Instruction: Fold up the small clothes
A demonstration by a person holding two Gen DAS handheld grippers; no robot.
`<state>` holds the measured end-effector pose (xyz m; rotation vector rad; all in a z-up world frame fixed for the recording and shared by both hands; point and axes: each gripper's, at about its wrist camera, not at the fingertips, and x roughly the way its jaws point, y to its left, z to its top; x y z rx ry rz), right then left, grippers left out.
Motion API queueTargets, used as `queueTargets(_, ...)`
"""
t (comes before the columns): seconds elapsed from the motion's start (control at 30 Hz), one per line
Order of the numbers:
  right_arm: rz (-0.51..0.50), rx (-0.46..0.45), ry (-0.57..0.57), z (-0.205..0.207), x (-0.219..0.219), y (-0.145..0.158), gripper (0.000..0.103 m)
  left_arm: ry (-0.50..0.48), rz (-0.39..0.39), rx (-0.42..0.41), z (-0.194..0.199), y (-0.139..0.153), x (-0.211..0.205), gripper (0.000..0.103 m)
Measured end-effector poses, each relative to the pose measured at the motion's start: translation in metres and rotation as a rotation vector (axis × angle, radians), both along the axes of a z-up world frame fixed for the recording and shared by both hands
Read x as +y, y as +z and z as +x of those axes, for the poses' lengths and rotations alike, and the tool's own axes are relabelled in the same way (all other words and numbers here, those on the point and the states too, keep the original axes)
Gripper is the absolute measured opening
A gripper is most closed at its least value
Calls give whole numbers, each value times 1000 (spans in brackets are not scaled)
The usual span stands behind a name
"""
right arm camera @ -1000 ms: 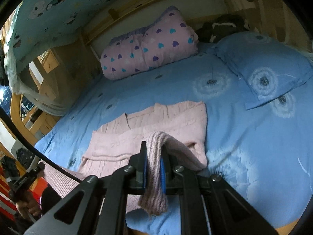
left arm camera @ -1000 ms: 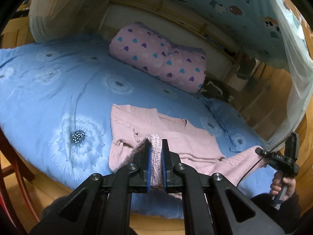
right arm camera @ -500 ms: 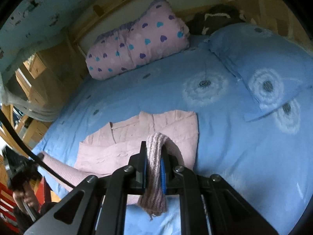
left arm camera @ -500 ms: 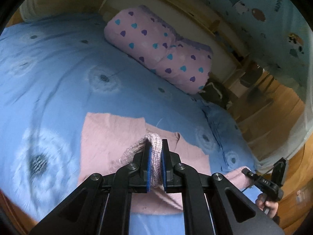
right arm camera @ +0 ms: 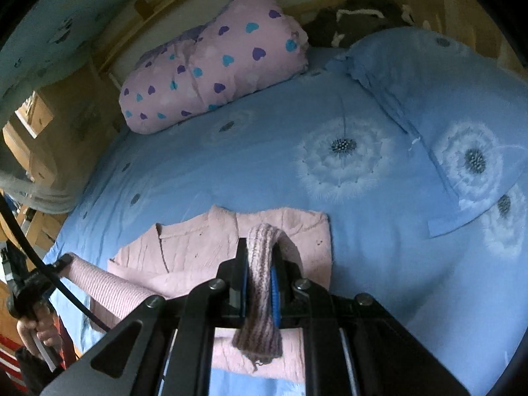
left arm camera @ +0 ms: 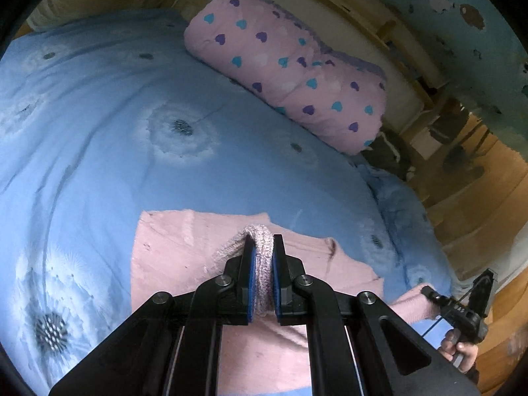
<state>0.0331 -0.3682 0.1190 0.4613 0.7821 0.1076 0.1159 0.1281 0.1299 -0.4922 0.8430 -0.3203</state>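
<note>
A pink knitted sweater [left arm camera: 184, 257] lies spread on the blue bedsheet [left arm camera: 99, 138], collar toward the far side. My left gripper [left arm camera: 262, 250] is shut on a ribbed edge of the sweater, which loops over the blue pads. My right gripper [right arm camera: 260, 254] is shut on another ribbed edge, and a knitted end hangs down between its fingers [right arm camera: 242, 264]. In the left wrist view the right gripper [left arm camera: 462, 310] shows at the lower right, a hand on it, with a pink sleeve [left arm camera: 412, 303] stretched to it. In the right wrist view the left gripper [right arm camera: 29, 283] shows at the lower left with the sleeve [right arm camera: 109, 287].
A pink pillow with heart print [left arm camera: 290, 72] lies at the far side of the bed. A blue pillow [right arm camera: 445, 105] sits at the right. Dark clothing [right arm camera: 356, 16] lies behind it. Wooden furniture [left arm camera: 478, 178] stands beside the bed.
Both grippers have moved forward over the bed, carrying the sweater's edges toward its collar. The sweater's near part now lies beneath the grippers, and the pillows look closer.
</note>
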Motion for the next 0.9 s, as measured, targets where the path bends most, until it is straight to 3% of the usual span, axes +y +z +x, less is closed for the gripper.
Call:
queueTargets(0.27,105,89,-60,41,-32,-42,11,6,-28,67,32,-29,14,0)
queueTargets(0.37,145,107,-58,54,-38,-53,11,34,1,87,40,-34,17,0)
queueTargets(0.63,84,135,-9,95,-15,-62,14,126,51,127,46,-40,37,0)
queueTargets(0.7,35,115,-23,101,-9,-59,21,170,54,119,48,-41,44,0)
queueTargets(0.77,-27,94,-62,102,-7,-54,56,202,36,117,51,-44,51,0)
queueTargets(0.83,-42,65,-82,94,-8,-51,69,233,-2,125,55,-49,58,2)
queueTargets(0.87,-51,55,-86,90,-8,-50,69,251,-24,156,56,-53,61,18)
queueTargets(0.9,-73,51,-92,85,-8,-50,69,258,-68,206,57,-59,63,24)
